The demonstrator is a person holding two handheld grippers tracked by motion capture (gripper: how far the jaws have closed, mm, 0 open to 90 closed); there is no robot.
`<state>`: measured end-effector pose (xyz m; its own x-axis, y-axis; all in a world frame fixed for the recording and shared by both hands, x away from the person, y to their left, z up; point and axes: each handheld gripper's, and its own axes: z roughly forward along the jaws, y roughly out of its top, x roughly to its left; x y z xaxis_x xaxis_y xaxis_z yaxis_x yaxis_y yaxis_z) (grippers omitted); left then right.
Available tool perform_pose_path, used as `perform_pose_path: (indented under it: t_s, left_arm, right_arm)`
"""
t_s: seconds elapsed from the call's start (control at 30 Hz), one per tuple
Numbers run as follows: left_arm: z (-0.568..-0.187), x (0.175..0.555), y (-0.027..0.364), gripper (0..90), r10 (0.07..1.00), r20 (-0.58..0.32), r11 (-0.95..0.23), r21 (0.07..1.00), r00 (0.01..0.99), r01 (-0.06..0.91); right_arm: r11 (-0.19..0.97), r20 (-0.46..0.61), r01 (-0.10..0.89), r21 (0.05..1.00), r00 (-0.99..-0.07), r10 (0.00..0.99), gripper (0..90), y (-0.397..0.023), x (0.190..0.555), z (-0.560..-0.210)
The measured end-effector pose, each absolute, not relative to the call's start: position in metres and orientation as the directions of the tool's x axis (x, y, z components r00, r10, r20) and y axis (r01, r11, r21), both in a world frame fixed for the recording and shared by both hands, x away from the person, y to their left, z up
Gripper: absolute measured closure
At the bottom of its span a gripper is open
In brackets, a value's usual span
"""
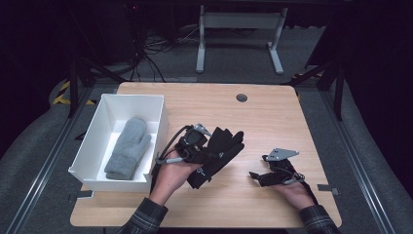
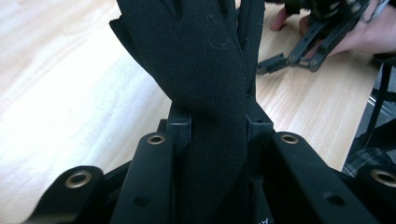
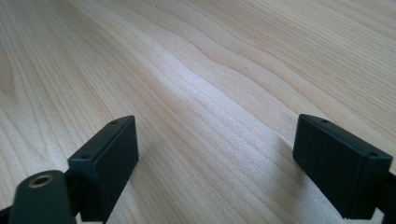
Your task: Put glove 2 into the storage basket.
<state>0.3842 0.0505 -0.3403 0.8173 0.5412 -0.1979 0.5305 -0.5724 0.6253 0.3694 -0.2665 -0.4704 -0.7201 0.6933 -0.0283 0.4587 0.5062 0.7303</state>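
From the high view, I see a white box point(image 1: 155, 105) at the left side of the table point(image 1: 272, 112), and a grey mitten point(image 1: 127, 147) already lies inside it. A black glove point(image 1: 221, 152) is just to the right of the box, and the left hand-held gripper point(image 1: 207, 155) has it clamped near the cuff, with the glove's fingers pointing away from the person. The glove seems lifted a little off the wood, but I cannot tell this for sure. The right hand-held gripper point(image 1: 258, 176) rests low near the front right of the table, well apart from the glove, with nothing in it.

In the left gripper view, the black glove point(image 2: 205, 93) runs up between the two black jaws, and they press on it from both sides, so the grip looks firm. Farther off, at the top right, the right hand-held gripper point(image 2: 299, 56) is near the bare wood.

In the right gripper view, the jaws stand wide apart over the table point(image 3: 201, 84), and nothing lies between them.

My judgement: the work is about half finished. One piece is stored in the box, the glove is picked up, and it is left to carry the glove over the box wall and to let it go beside the mitten.
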Motion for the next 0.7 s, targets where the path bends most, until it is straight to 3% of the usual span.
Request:
perform_pose_path:
  t_s: [0.7]
  left_arm:
    - [-0.269, 0.398, 0.096, 71.8, 0.593, -0.124, -0.533, 0.68, 0.796, 0.503]
  right_arm:
    - [0.504, -0.028, 0.461, 0.73, -0.718, 0.696, 14.8, -0.266, 0.37, -0.47]
